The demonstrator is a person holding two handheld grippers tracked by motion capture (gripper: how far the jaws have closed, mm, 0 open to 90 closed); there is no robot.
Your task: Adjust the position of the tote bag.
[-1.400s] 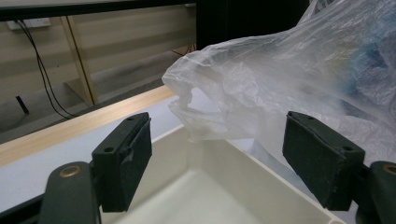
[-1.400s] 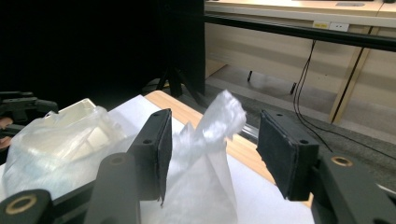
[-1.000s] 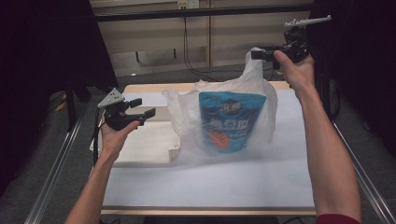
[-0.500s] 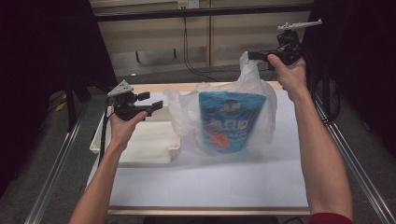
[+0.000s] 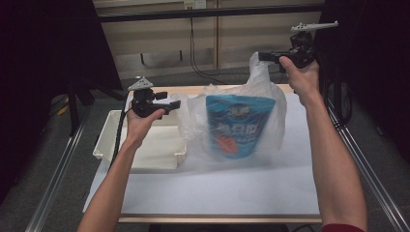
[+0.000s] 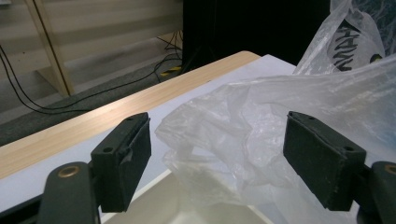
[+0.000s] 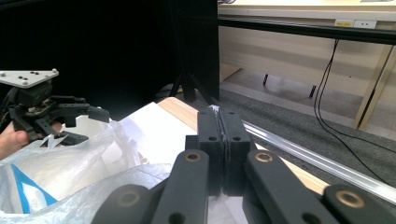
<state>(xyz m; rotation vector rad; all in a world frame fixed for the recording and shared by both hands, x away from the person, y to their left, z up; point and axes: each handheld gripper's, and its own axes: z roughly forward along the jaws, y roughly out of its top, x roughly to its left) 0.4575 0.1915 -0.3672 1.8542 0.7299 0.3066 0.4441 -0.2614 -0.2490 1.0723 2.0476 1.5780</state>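
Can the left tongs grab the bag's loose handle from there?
Probably yes. The left tongs stand open right at the bag's crumpled free handle, with nothing between them.

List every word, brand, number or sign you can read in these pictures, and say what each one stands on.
Large white lettering on the blue pouch inside the clear plastic bag: blurred; it may read "CLIP", not certain.
Small white logo near the blue pouch's top edge: too blurred to read.
Black lettering seen through the plastic bag in the left gripper view: only broken strokes, unreadable.
Yellow and white labels on the far wall rail: too small to read.
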